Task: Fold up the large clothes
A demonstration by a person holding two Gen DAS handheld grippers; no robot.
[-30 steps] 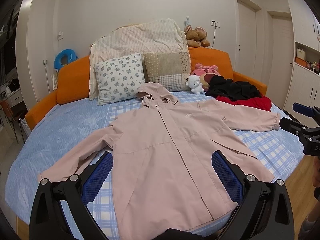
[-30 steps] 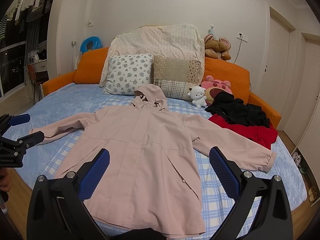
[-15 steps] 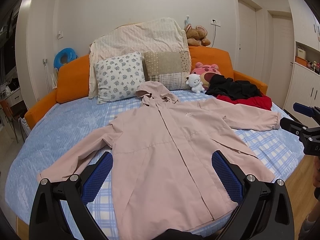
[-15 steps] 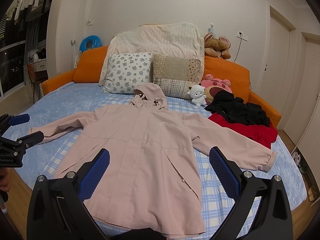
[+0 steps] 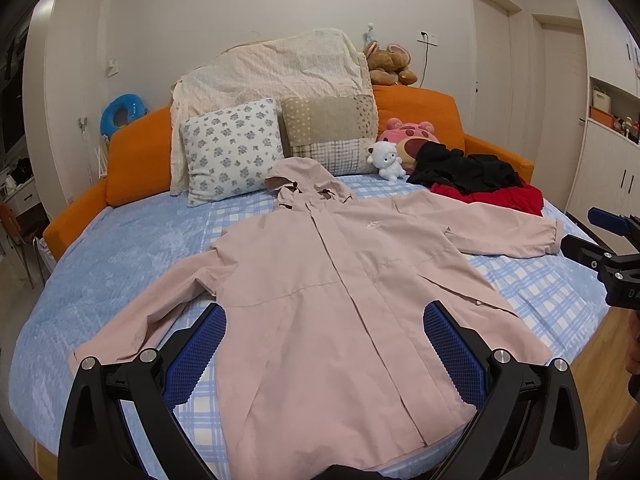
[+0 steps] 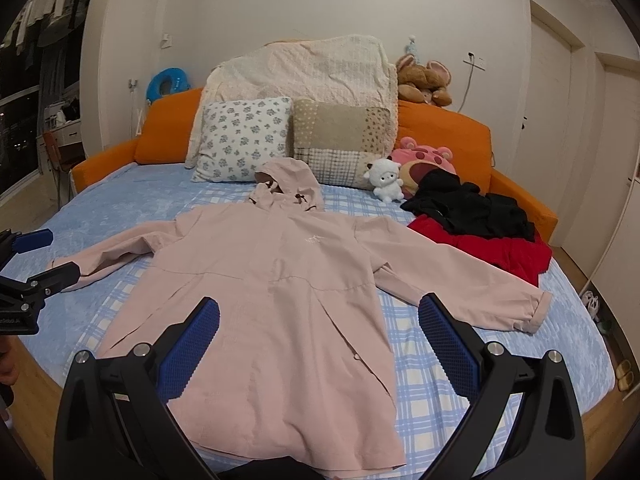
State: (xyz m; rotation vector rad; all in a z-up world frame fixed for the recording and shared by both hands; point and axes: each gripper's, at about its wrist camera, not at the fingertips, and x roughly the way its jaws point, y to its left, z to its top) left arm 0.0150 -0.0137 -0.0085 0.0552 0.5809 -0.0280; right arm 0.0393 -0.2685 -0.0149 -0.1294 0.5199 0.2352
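A pale pink hooded jacket (image 5: 332, 300) (image 6: 276, 300) lies flat and face up on the bed, both sleeves spread out and the hood toward the pillows. My left gripper (image 5: 324, 320) hovers above the jacket's lower half, open, with nothing between its blue pads. My right gripper (image 6: 318, 312) is also open and empty above the hem area. The right gripper (image 5: 600, 240) shows at the right edge of the left wrist view, off the bed near the right cuff. The left gripper (image 6: 32, 256) appears at the left edge of the right wrist view, near the left cuff.
The blue checked bed (image 5: 120, 248) has an orange headboard (image 6: 440, 132). Pillows (image 5: 232, 148) and plush toys (image 6: 386, 178) line the back. A black and red clothes pile (image 6: 480, 220) sits at the back right. Wooden floor (image 5: 608, 344) borders the bed.
Both views have tilted up very slightly, so the jacket sits a bit lower in the frames. The jacket itself has not moved and both grippers stay open.
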